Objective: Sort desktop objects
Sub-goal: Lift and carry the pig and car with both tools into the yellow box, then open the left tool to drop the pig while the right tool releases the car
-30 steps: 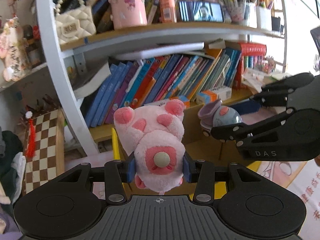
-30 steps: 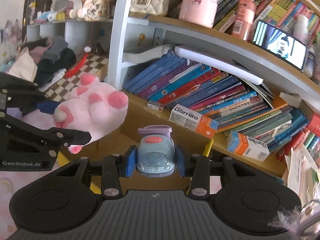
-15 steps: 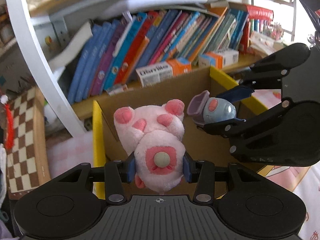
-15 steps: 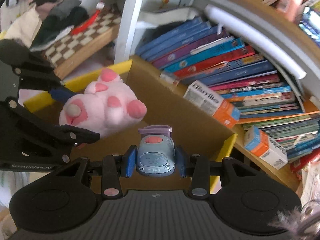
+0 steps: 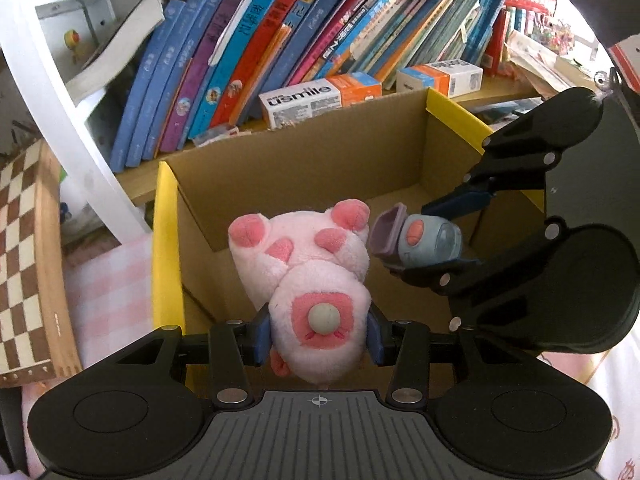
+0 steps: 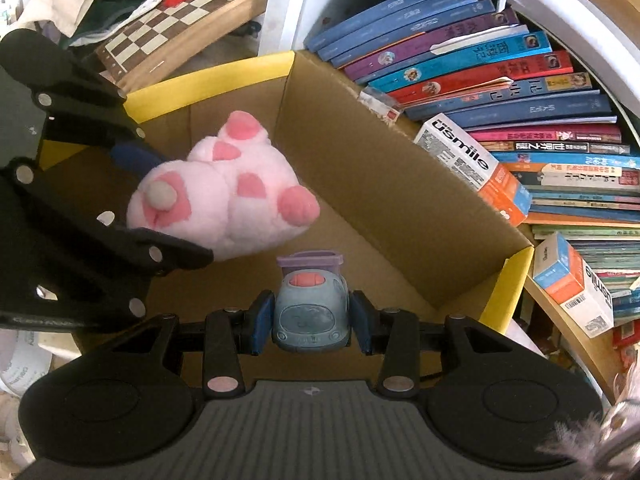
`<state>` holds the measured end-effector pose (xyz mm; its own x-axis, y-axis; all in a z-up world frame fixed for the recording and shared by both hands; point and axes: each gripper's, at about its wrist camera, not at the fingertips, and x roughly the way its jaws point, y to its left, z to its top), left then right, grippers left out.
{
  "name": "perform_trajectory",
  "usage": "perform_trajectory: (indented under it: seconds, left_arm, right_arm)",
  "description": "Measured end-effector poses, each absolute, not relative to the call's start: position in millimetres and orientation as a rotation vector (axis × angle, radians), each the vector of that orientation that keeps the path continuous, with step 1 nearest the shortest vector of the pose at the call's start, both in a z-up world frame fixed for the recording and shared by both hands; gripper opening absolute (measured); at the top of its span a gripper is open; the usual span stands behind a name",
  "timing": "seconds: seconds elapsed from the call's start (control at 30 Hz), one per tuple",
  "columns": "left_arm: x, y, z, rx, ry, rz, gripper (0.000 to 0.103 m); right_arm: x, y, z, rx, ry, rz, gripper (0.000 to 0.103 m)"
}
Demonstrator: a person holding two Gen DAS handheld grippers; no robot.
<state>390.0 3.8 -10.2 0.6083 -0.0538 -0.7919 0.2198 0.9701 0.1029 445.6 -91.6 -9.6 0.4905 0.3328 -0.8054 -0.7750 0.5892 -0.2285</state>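
Both grippers have dropped from shelf height to hang over the open box (image 5: pixel 304 168), toys in tow.

The left gripper (image 5: pixel 318 334) squeezes a pink plush (image 5: pixel 308 276), the right gripper (image 6: pixel 308 322) clamps a blue toy car (image 6: pixel 309 312); plush and car hang side by side above the box floor, just inside its yellow rim. The drop-off step looks near: next, likely lower further and release. Behind the box, leaning books (image 5: pixel 256 52) and toothpaste cartons (image 5: pixel 316 98) crowd a wooden shelf; left of the box lie a chessboard (image 5: pixel 28 264) and pink checked cloth (image 5: pixel 112 296).
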Motion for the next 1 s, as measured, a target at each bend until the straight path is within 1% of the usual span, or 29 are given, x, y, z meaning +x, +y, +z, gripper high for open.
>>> perform_trajectory:
  seconds: [0.27, 0.53, 0.6, 0.67, 0.7, 0.73, 0.77, 0.83, 0.9, 1.0]
  left_arm:
    - [395, 3, -14, 0.203, 0.922, -0.165, 0.046]
    - [396, 3, -15, 0.203, 0.923, -0.161, 0.047]
    - [396, 3, -14, 0.198, 0.923, -0.162, 0.049]
    - [395, 1, -13, 0.203, 0.92, -0.155, 0.051]
    - [393, -1, -12, 0.211, 0.912, -0.148, 0.053]
    - [392, -2, -11, 0.222, 0.901, -0.14, 0.057]
    - [390, -3, -9, 0.236, 0.888, -0.128, 0.065]
    - [387, -3, -5, 0.249, 0.864, -0.114, 0.071]
    - [385, -1, -1, 0.236, 0.854, -0.116, 0.072]
    - [382, -1, 4, 0.234, 0.834, -0.11, 0.075]
  right_arm:
    - [451, -91, -12, -0.639, 0.845, 0.739, 0.039]
    - [451, -91, -12, -0.642, 0.851, 0.737, 0.039]
    - [450, -92, -11, -0.652, 0.839, 0.73, 0.041]
    - [450, -94, -10, -0.651, 0.833, 0.72, 0.048]
    - [451, -97, -10, -0.644, 0.832, 0.72, 0.049]
    - [451, -99, -9, -0.638, 0.83, 0.723, 0.048]
    - [450, -101, -8, -0.634, 0.826, 0.724, 0.049]
    - [450, -104, -5, -0.621, 0.823, 0.72, 0.052]
    - [450, -107, -1, -0.597, 0.82, 0.72, 0.054]
    - [448, -110, 4, -0.578, 0.806, 0.716, 0.055]
